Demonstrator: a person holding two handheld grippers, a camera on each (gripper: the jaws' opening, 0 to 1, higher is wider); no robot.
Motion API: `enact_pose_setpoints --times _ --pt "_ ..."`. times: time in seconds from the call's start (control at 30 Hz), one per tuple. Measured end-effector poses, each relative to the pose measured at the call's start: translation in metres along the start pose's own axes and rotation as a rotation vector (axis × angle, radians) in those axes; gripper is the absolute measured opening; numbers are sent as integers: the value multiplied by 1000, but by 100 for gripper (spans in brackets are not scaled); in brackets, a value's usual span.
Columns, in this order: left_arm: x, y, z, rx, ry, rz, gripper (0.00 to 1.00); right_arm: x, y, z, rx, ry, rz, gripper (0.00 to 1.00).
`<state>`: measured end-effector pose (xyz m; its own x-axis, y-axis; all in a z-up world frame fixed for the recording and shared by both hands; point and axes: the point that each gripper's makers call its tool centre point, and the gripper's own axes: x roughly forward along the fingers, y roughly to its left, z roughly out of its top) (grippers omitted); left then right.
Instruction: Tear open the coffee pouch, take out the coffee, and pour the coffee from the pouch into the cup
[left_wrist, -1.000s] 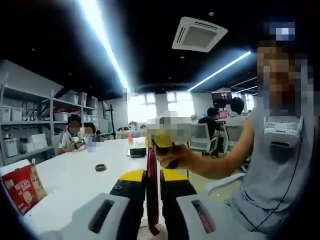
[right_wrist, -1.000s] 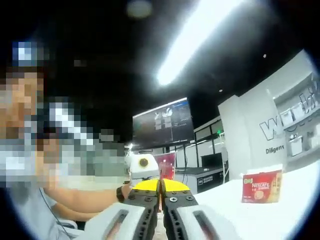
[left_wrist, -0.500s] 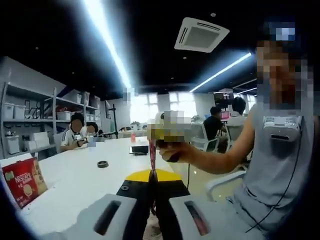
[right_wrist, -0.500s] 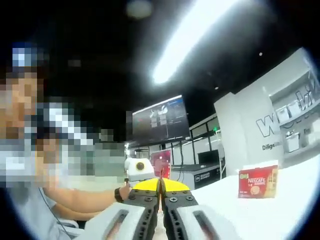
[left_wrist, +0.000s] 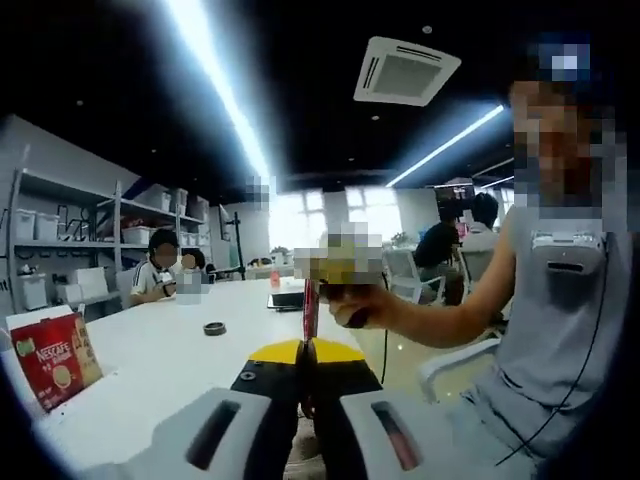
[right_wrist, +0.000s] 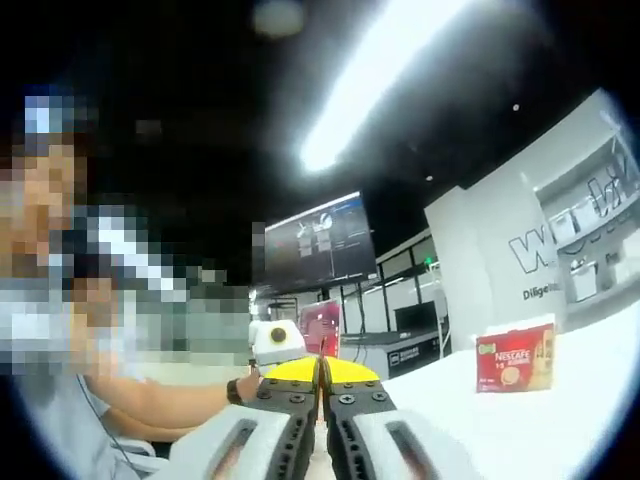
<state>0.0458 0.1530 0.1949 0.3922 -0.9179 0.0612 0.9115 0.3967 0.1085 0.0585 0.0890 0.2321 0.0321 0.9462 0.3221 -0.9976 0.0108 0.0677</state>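
Gripping thin red coffee pouch (left_wrist: 309, 305) edge-on, left tongs (left_wrist: 305, 352) clenched on its lower end; pouch held in air above white surface (left_wrist: 160, 365). Right tongs (right_wrist: 321, 368) pressed together, likely pinching pouch's other end, grip itself hidden. Red coffee box (right_wrist: 514, 357) at 3 o'clock in right gripper view. Judgement: pouch light, limp, slick foil; hold close beside tear line, both sides, firmly.
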Motion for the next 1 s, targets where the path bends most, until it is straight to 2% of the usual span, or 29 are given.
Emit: enact_pose_setpoints --times 0.1,0.13,0.17,0.23,0.3,0.33,0.4,0.43,0.47,0.5,0.57,0.63,0.67,0.73,0.83,0.9,0.93,0.97,1.0 --pt "-6 5 7 -23 -49 51 30 -1 0 2 -18 -31 -7 2" --pt "-13 7 15 -34 -85 93 31 -2 0 1 -34 -25 -14 2" --pt "-17 7 17 -32 -97 108 30 -2 0 -1 -42 -16 -16 2" --pt "-27 9 20 -26 -114 183 28 -3 1 -13 -53 34 -12 2" --pt "-37 9 21 -32 -132 247 27 -6 2 -13 -51 28 -14 2" --pt "-44 10 21 -36 -136 299 25 -9 3 -8 -46 5 -15 2" --pt "-53 5 27 -61 -188 336 25 -11 3 -3 -41 -27 -20 2" --pt "-55 5 27 -71 -194 343 25 -10 3 -6 -33 -14 -20 2" --pt "-63 3 29 -95 -213 379 25 -11 0 -16 -38 35 -33 2" --pt "-68 1 29 -94 -224 408 25 -10 -1 -18 -54 45 -46 2" --pt "-78 -5 25 -88 -203 458 24 -10 11 -2 -1 -45 0 2" --pt "-83 -9 21 -75 -185 486 23 -12 16 6 -22 -67 0 2" --pt "-85 -12 20 -79 -183 500 23 -10 13 -5 -72 9 -28 2" --pt "-87 -14 18 -79 -180 509 23 -6 6 -23 -100 110 -64 2" --pt "-91 -18 13 -72 -153 540 22 -7 18 4 -51 -35 -26 2" --pt "-92 -17 9 -65 -119 553 23 -8 19 2 -58 -21 -30 2" --pt "-93 -17 9 -62 -111 555 23 -8 15 -7 -80 32 -54 2" --pt "-97 -16 7 -46 -94 577 22 -8 8 -25 -107 122 -87 2" --pt "-99 -16 7 -45 -94 585 22 -6 10 -24 -97 87 -76 2"
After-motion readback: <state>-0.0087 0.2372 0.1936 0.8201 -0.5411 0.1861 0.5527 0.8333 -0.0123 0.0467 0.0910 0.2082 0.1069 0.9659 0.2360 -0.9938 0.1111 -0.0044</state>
